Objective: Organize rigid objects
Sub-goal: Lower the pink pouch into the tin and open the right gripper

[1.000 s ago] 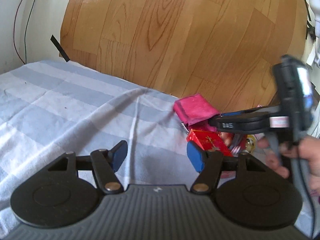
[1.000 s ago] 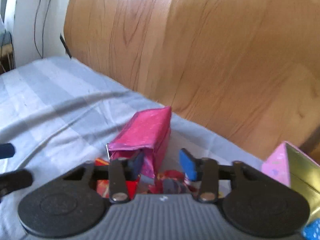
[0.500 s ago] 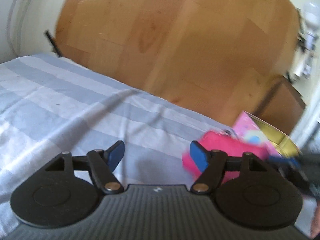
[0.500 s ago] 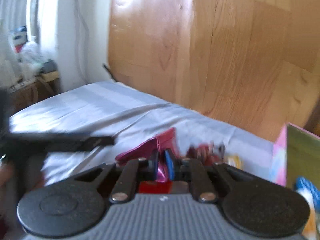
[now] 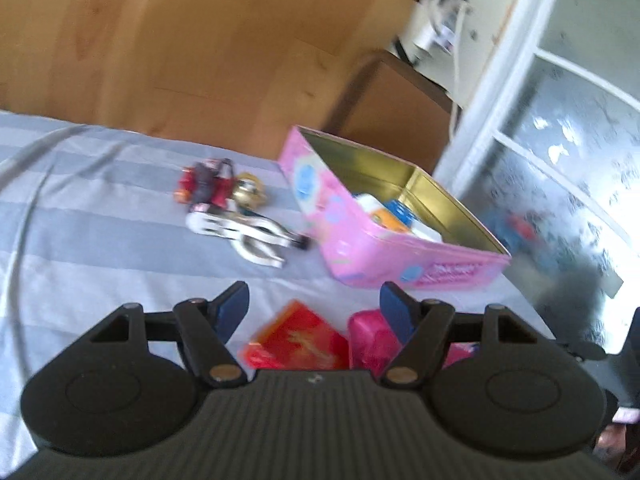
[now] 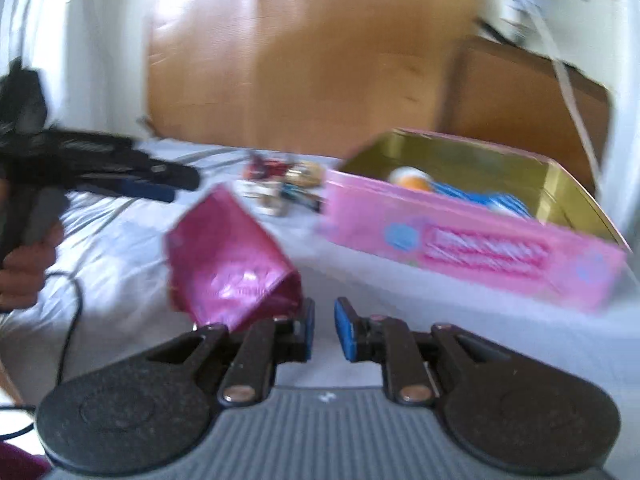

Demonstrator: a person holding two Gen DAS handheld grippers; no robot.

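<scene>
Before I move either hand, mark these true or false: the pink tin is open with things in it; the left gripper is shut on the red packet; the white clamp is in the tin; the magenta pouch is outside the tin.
1. The pink tin is open with things in it. True.
2. The left gripper is shut on the red packet. False: its jaws stand wide apart with nothing between them, and the packet lies beyond them.
3. The white clamp is in the tin. False: it lies on the striped cloth, left of the tin.
4. The magenta pouch is outside the tin. True.
</scene>
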